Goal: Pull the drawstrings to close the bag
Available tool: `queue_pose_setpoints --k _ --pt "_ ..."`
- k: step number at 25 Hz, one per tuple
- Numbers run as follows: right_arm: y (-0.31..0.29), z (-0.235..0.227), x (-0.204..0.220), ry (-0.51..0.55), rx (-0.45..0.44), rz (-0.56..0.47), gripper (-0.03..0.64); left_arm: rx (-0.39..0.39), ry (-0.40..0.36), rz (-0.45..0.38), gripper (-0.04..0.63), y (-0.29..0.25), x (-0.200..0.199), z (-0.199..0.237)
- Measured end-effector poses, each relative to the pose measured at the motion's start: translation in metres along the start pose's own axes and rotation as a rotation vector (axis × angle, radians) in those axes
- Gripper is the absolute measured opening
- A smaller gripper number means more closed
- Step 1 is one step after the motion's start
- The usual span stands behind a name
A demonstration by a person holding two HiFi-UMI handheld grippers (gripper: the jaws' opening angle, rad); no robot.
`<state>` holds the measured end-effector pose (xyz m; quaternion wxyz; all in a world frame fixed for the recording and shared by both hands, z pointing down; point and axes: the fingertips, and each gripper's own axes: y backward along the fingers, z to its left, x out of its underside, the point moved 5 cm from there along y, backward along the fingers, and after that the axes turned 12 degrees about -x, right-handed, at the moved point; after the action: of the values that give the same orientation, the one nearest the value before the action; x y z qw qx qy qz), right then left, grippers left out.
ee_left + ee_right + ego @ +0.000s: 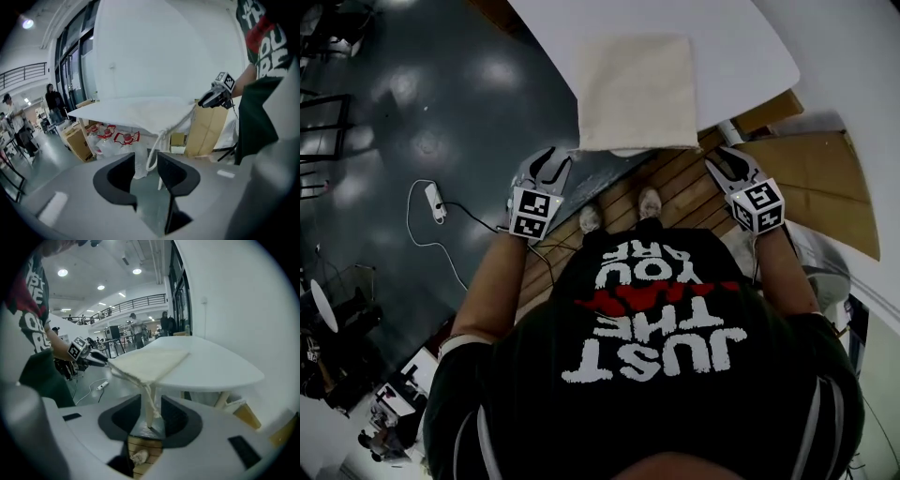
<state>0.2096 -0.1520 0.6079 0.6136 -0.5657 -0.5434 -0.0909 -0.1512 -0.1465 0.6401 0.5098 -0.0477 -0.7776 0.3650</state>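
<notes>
At the near side, the left gripper (146, 165) has its black jaws well apart. A white drawstring loop (152, 154) hangs down in the gap, close to one pad, not clamped. The right gripper (151, 412) is also parted, with a second white cord (149, 401) dangling loose between its jaws. Both grippers sit low, just off the near edge of the rounded white table (741, 47), one at each corner of the bag's mouth. The cream cloth drawstring bag (636, 92) lies flat on the table, mouth end at the near edge. Beyond are brown cardboard sheets (825, 178) beside the table and a white power strip (437, 202) on the grey floor.
</notes>
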Motion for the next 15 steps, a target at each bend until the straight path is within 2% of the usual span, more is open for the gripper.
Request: queue_pose_setpoints --k 3,5,15 --pt "-0.004 0.002 0.004 0.000 -0.001 0.024 0.104 -0.056 -0.091 0.007 0.132 -0.014 0.010 -0.003" --pt "-0.006 0.003 0.005 0.000 -0.001 0.040 0.104 -0.090 -0.113 0.004 0.133 -0.021 0.015 -0.005" --pt "-0.017 0.007 0.013 -0.022 0.005 0.062 0.104 -0.181 0.011 -0.050 0.133 -0.046 0.007 -0.004"
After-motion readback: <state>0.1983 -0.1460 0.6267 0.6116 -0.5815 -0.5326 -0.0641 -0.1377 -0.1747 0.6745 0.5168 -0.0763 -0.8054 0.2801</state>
